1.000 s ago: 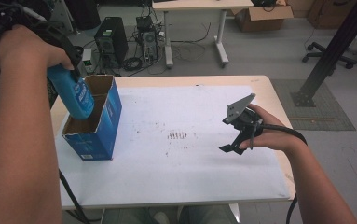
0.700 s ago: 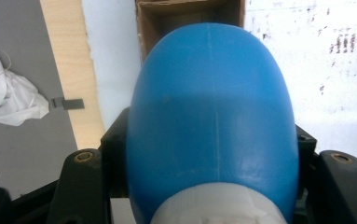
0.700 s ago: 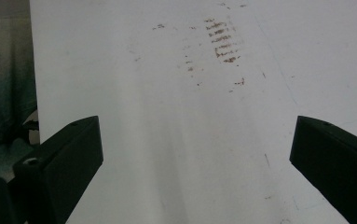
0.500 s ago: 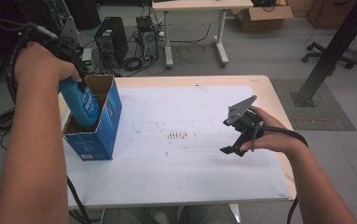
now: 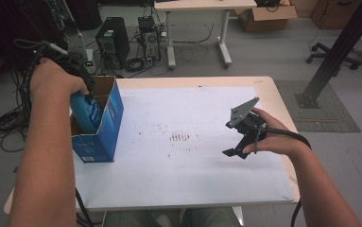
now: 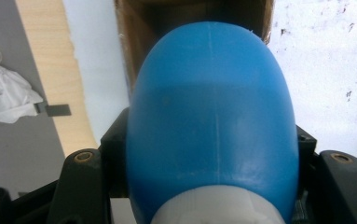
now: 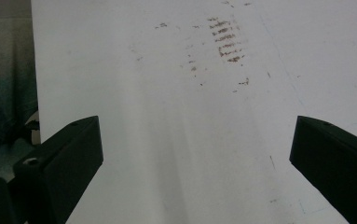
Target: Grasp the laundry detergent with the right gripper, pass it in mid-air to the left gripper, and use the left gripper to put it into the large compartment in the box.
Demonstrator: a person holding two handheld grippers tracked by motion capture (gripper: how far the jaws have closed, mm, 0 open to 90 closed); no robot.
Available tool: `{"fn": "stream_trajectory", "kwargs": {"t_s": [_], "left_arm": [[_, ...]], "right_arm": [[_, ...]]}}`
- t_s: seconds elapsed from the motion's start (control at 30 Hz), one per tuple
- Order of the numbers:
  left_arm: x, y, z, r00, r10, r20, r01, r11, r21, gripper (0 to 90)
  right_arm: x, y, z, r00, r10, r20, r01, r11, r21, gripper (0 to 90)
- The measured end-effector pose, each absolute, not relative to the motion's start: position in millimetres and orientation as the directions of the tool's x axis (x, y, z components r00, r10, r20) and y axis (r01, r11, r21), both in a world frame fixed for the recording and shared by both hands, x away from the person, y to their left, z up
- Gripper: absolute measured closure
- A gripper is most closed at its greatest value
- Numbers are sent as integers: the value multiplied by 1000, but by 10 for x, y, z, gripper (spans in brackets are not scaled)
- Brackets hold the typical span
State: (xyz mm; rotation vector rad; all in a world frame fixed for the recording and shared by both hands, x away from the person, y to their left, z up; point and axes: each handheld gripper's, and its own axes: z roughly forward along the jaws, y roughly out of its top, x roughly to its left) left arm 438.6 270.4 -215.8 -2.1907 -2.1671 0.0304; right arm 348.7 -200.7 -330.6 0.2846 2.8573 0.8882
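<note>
Blue bottle (image 5: pixel 87 113) inside open blue box (image 5: pixel 104 137)

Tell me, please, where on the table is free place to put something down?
The white sheet is bare between the blue box and the right gripper, apart from brown smudges, and along its near edge. It is crowded at the left edge, where the left gripper holds the blue bottle in the box.

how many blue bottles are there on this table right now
1. The blue bottle is clamped in the left gripper and partly inside the open blue box at the table's left edge. More could be hidden inside the box.
</note>
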Motion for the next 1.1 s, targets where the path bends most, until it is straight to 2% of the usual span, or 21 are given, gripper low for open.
{"fn": "stream_trajectory", "kwargs": {"t_s": [0.63, 1.1], "left_arm": [[4428, 2765, -2710, 5, 999, 35, 996, -2, -84, 390], [4461, 2752, -2975, 17, 999, 32, 993, -13, -116, 389]], "right_arm": [[3518, -1976, -3368, -974, 221, -56, 151, 811, 566, 26], [3517, -1968, -3400, -973, 223, -53, 156, 812, 562, 26]]}}
